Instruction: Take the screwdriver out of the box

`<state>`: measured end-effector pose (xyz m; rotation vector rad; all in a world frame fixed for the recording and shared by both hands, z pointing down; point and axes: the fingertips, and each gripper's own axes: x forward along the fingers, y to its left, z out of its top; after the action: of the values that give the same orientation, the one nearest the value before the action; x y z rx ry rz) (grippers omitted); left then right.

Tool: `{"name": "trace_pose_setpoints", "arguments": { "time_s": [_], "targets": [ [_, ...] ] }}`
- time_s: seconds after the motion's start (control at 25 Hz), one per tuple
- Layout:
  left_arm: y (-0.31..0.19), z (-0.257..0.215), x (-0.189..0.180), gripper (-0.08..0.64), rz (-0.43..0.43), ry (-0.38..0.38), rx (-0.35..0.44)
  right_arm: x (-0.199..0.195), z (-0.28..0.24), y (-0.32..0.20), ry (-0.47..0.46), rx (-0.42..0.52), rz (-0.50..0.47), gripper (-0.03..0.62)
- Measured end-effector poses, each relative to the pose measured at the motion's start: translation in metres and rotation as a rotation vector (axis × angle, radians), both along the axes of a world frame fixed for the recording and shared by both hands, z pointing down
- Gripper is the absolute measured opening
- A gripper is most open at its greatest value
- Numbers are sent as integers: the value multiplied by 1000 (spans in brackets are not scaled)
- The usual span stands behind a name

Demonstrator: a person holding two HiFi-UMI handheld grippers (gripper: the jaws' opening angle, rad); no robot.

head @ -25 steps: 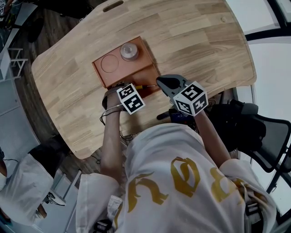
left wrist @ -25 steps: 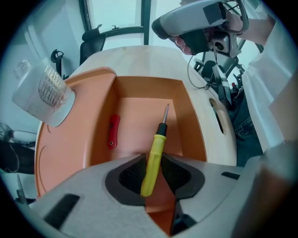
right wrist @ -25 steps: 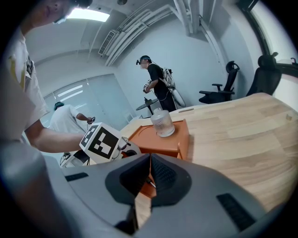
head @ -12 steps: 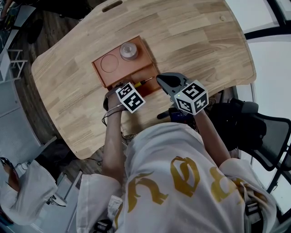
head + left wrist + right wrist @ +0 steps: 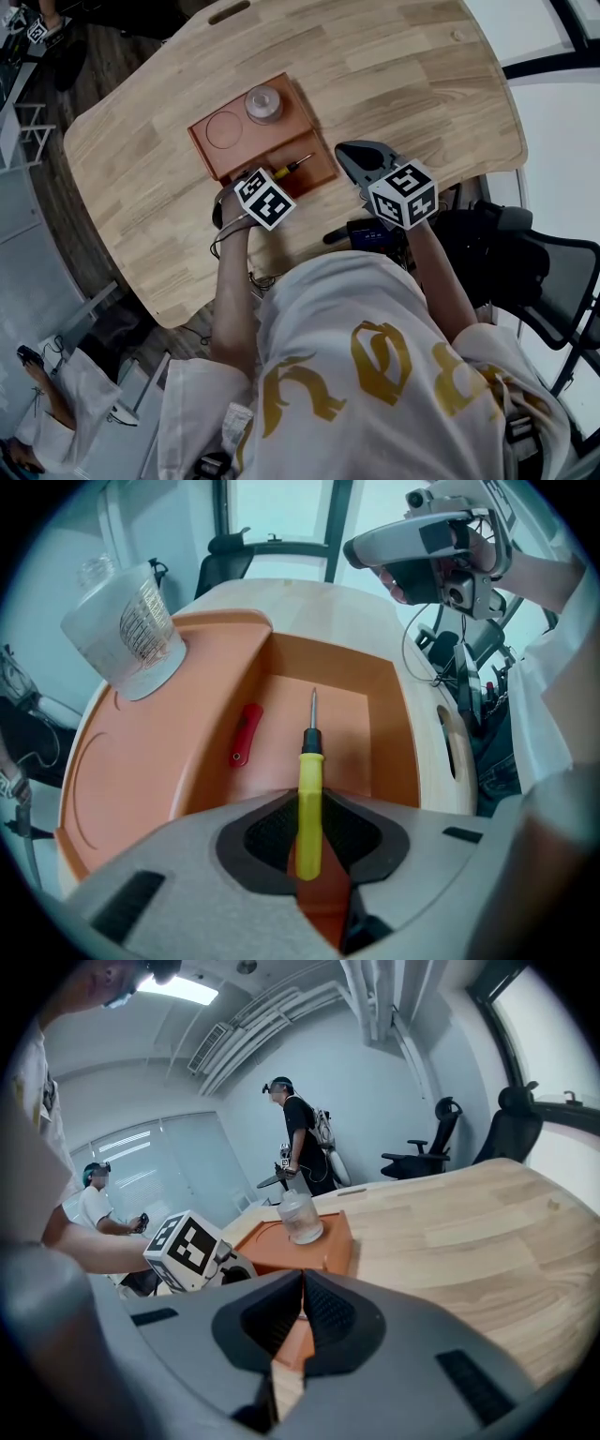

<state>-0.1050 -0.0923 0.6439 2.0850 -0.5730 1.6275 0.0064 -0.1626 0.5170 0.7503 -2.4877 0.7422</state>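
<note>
The yellow-handled screwdriver [image 5: 309,789] points into the deep compartment of the orange box [image 5: 403,724]. My left gripper [image 5: 307,803] is shut on its handle, both pads pressing the yellow plastic. From above, the screwdriver [image 5: 292,167] sticks out slanted from under the left gripper [image 5: 272,180] over the box [image 5: 202,141]. My right gripper [image 5: 352,155] hovers to the right of the box over the table, shut with nothing in it. In the right gripper view its jaws [image 5: 302,1288] meet, with the box [image 5: 328,1241] ahead.
A clear measuring cup [image 5: 264,103] stands on the box's raised shelf beside a round recess [image 5: 225,129]. A small red piece [image 5: 247,733] lies in the deep compartment. The wooden table [image 5: 403,84] carries the box. Office chairs and other people stand around.
The left jaws have closed on the screwdriver's handle, and its shaft has swung from lying flat to slanting up. The right gripper has shifted a little to the right, away from the box.
</note>
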Motion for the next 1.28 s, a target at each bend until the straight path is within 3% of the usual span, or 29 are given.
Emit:
{"name": "trace_pose_setpoints", "arguments": {
  "time_s": [0.28,0.64,0.96,1.2,1.28],
  "targets": [
    [4,-4,-3,78,-34,-14,8,3,-5,0,10,18,17,12],
    [17,-20,-13,78,-196,35,55,10,-14,4,40,74,58,12],
    [16,-62,-10,78,-396,206,169,6,-28,11,74,150,93,12],
    [9,-95,-11,78,-551,356,267,2,-43,16,29,180,142,12],
    [7,-107,-10,78,-584,412,302,7,-46,13,61,213,178,12]
  ]
}}
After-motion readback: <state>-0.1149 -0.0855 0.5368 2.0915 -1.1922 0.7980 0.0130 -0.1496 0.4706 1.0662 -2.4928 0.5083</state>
